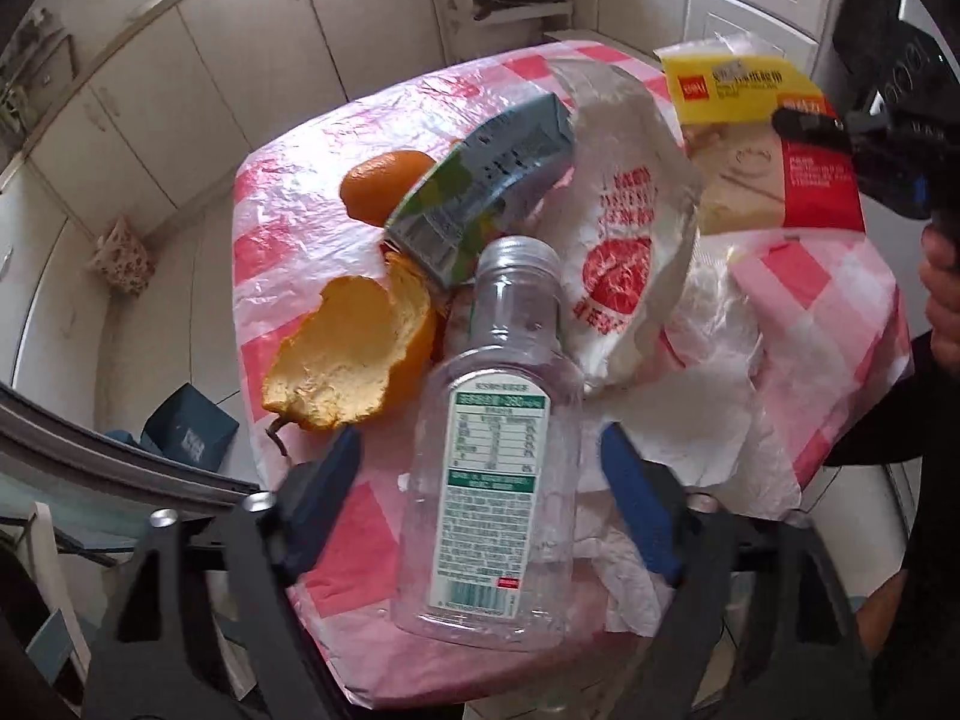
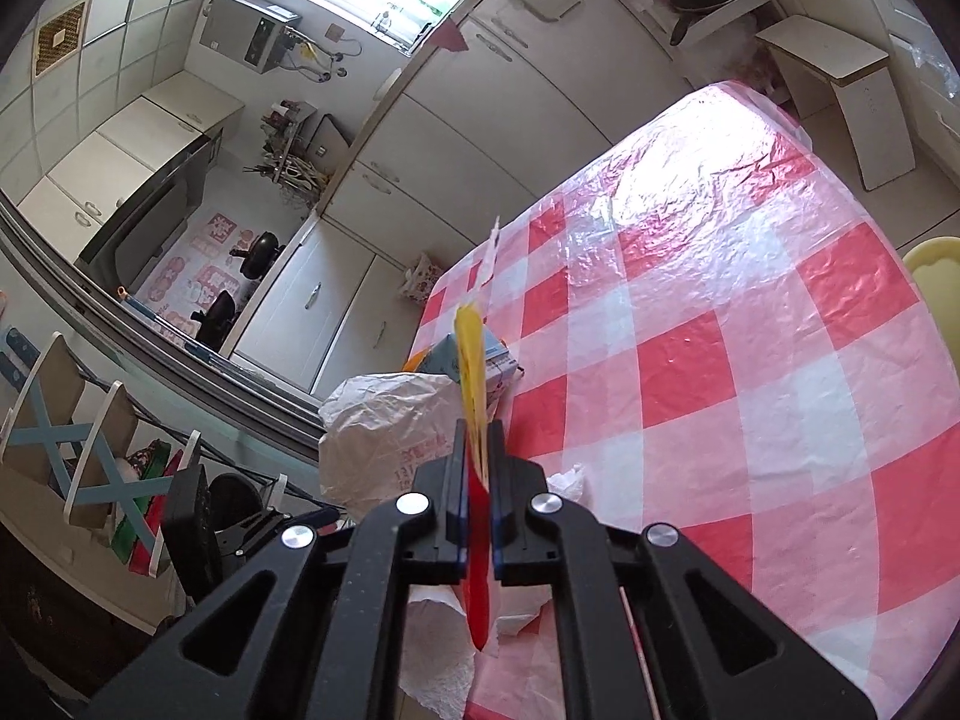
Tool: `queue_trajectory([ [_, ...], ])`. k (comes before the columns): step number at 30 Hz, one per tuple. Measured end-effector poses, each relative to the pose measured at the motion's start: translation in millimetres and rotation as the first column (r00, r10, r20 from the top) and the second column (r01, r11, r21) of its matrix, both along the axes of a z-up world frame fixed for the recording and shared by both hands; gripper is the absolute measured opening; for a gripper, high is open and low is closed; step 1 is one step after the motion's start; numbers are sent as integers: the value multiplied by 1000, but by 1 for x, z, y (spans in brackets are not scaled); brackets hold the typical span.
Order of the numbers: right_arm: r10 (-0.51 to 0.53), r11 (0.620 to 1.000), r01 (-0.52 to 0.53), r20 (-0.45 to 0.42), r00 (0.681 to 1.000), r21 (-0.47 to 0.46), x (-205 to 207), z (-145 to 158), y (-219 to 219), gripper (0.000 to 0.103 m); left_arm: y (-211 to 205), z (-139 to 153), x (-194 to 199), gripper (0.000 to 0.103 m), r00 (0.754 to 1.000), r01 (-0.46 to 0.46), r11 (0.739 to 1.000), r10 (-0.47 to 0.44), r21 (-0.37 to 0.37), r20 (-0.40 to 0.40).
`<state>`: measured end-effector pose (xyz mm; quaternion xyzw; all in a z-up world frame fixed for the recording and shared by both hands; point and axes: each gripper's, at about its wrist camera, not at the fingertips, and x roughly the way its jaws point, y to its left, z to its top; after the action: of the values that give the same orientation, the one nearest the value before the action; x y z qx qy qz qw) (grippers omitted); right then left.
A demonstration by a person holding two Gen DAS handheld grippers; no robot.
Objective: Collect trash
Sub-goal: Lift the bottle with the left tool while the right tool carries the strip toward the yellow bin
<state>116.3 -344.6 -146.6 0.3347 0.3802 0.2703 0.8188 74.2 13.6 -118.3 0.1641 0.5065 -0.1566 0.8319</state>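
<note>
In the left wrist view my left gripper is open, its blue pads on either side of a clear empty plastic bottle that lies on the checked tablecloth. Beyond it lie an orange peel, a whole orange, a grey drink carton and a white paper bag with red print. My right gripper is shut on a yellow and red snack wrapper, held above the table; the wrapper also shows in the left wrist view.
Crumpled white tissue lies right of the bottle. The table's left edge drops to the floor, where a dark box sits. Kitchen cabinets stand behind. A yellow chair back is at the table's far side.
</note>
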Motion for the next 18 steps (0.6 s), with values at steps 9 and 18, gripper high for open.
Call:
queue_trajectory([
  [9, -164, 985, 168, 83, 983, -39, -10, 23, -50, 6, 1, 37, -22, 53, 999, -29, 996, 33, -88, 43],
  [18, -432, 859, 410, -4, 902, -307, 16, 8, -159, 6, 0, 136, -25, 53, 977, 6, 939, 68, -345, 201],
])
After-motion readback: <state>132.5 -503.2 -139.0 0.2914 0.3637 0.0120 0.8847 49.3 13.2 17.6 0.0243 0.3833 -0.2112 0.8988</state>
